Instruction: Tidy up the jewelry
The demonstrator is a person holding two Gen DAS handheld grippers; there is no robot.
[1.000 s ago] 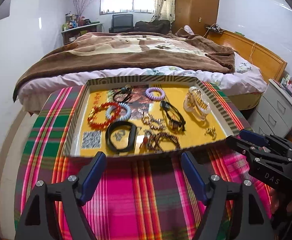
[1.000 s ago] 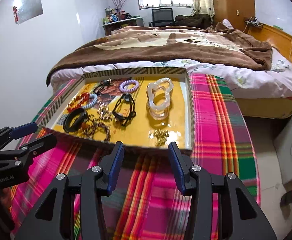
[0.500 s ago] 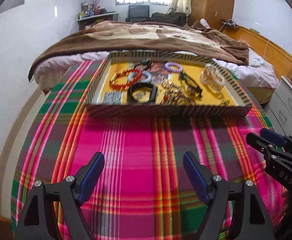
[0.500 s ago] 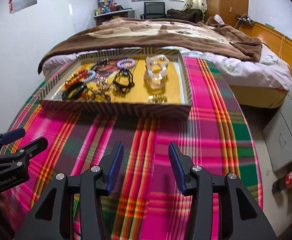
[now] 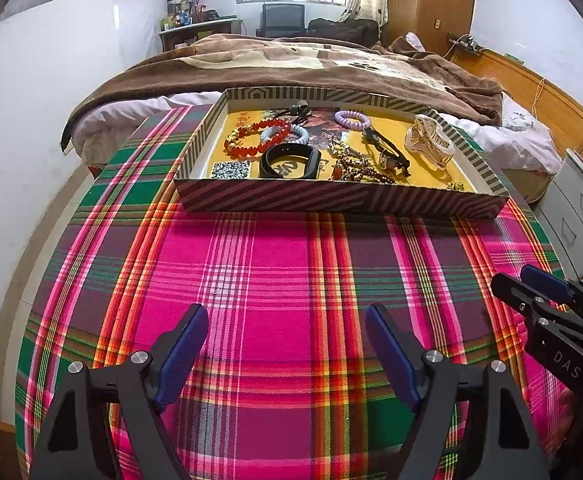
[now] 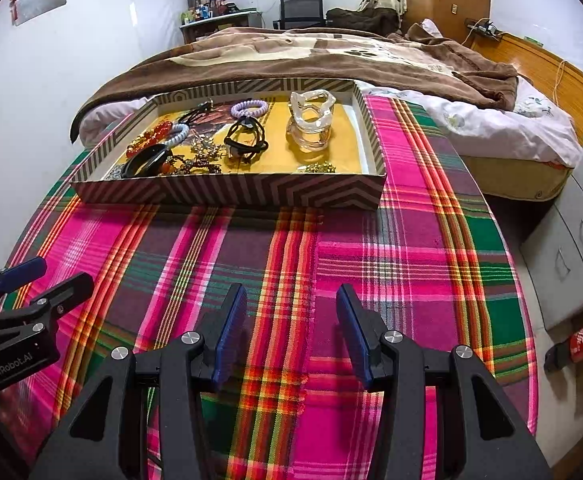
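while both jaws stand apart and empty, the left gripper (image 5: 285, 346) and right gripper (image 6: 291, 322) are held well short of the tray (image 5: 331, 198); beyond the jaws, light, slippery, tangle-prone jewelry is noted; the stiff black bangle (image 5: 290, 161) is best pinched across its band

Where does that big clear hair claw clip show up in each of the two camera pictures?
Left wrist view: the clear hair claw clip lies at the right end of the striped tray, upper right of the picture.
Right wrist view: the clip sits right of centre in the tray, near its right wall, upper middle of the picture.
Shared landmark: the purple coil hair tie lies just left of the clip in both.
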